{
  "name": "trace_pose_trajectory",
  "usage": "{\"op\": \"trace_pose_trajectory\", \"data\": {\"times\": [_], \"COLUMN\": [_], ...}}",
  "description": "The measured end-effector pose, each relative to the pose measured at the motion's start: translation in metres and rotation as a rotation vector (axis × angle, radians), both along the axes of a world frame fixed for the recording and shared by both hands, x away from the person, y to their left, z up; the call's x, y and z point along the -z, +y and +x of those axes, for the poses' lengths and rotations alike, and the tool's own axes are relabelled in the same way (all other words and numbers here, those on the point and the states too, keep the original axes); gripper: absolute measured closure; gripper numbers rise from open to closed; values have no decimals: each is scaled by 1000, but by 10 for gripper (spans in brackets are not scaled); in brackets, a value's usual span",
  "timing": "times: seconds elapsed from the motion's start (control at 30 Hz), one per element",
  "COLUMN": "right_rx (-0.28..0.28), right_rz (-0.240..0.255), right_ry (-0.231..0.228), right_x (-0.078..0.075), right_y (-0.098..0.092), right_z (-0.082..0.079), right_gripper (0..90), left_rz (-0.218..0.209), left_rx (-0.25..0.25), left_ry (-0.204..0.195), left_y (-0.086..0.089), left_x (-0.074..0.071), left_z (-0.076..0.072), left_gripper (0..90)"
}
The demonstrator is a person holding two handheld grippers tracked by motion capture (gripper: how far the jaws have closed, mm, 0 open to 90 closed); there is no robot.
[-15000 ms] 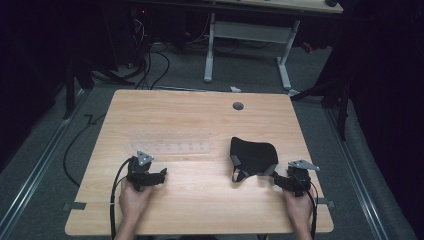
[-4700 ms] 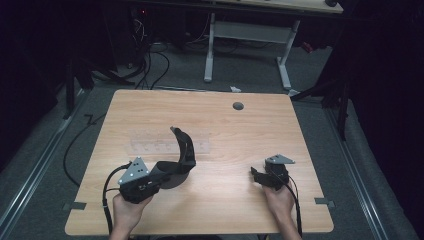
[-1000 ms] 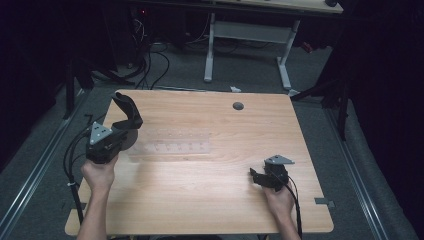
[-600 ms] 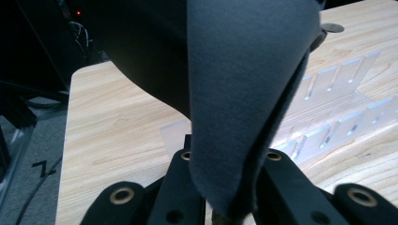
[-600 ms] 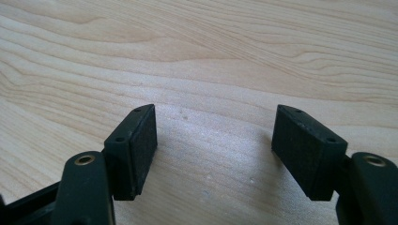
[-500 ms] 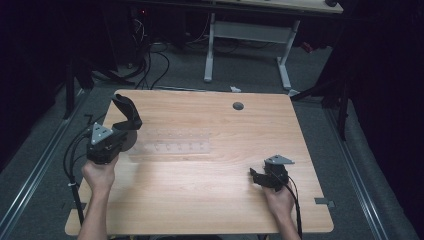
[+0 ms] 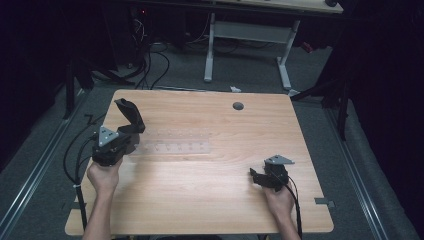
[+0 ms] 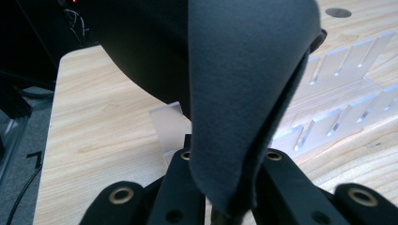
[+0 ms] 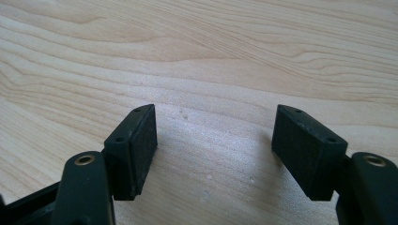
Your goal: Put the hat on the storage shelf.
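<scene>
The left gripper (image 7: 121, 137) sits above the left edge of the wooden table (image 7: 210, 200), toward the far left corner, held in the person's left hand (image 7: 104, 176). Its jaws are clenched on a dark grey fabric piece (image 7: 129, 114), which rises from the jaws and leans toward the far left corner. In the left gripper view, the dark grey fabric piece (image 8: 244, 93) is pinched between the two black jaws at the bottom of the frame and folds upward, covering much of the centre. A clear slotted rack (image 7: 175, 142) lies flat on the table, its left end just beside the left gripper and its length running toward the table's centre. In the left gripper view, the clear slotted rack (image 8: 342, 112) shows behind and to the right of the fabric, with one clear end plate visible directly below the fabric. The right gripper (image 7: 260, 176) is near the front right corner of the table, held in the right hand (image 7: 279, 200), well apart from the rack and the fabric. In the right gripper view, the right gripper (image 9: 213, 140) has its jaws released, spread wide with bare wood grain between them, grasping nothing. A round grommet hole (image 7: 238, 106) sits near the far edge of the table, right of centre. A cable (image 7: 75, 160) trails from the left gripper off the left edge.
</scene>
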State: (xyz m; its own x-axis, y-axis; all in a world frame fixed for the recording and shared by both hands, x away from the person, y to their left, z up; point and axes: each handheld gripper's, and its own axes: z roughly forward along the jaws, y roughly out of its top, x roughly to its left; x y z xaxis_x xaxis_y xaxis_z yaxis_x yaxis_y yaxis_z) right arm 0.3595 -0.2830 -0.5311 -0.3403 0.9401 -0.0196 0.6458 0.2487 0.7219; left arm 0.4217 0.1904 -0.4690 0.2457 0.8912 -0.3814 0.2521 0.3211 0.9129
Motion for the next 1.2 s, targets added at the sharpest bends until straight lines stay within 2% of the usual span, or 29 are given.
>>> {"op": "trace_pose_trajectory", "data": {"times": [0.27, 0.47, 0.57, 0.67, 0.77, 0.93, 1.2], "right_rx": [-1, 0, 0, -2, -6, -6, -8], "right_rz": [0, -1, 1, 0, -1, -1, 0], "right_ry": [-1, 0, 1, 2, 0, 0, 1], "right_x": [0, 0, 0, 0, 0, 0, 0], "right_y": [0, 0, 0, 0, 1, 1, 1], "right_z": [0, 0, 0, 0, -1, 0, 0], "right_gripper": [317, 317, 317, 317, 317, 317, 319], "left_rz": [-20, -35, -60, -92, -106, -109, -153], "left_rx": [0, 3, -21, -39, -40, -38, -54], "left_ry": [8, 35, 36, 31, 34, 42, 47], "left_y": [3, 5, 8, 13, 16, 21, 29], "left_x": [2, 2, 2, 1, 1, 0, 2], "left_z": [-4, -7, -9, -11, -16, -25, -45], "left_gripper": [829, 665, 558, 481, 423, 378, 358]}}
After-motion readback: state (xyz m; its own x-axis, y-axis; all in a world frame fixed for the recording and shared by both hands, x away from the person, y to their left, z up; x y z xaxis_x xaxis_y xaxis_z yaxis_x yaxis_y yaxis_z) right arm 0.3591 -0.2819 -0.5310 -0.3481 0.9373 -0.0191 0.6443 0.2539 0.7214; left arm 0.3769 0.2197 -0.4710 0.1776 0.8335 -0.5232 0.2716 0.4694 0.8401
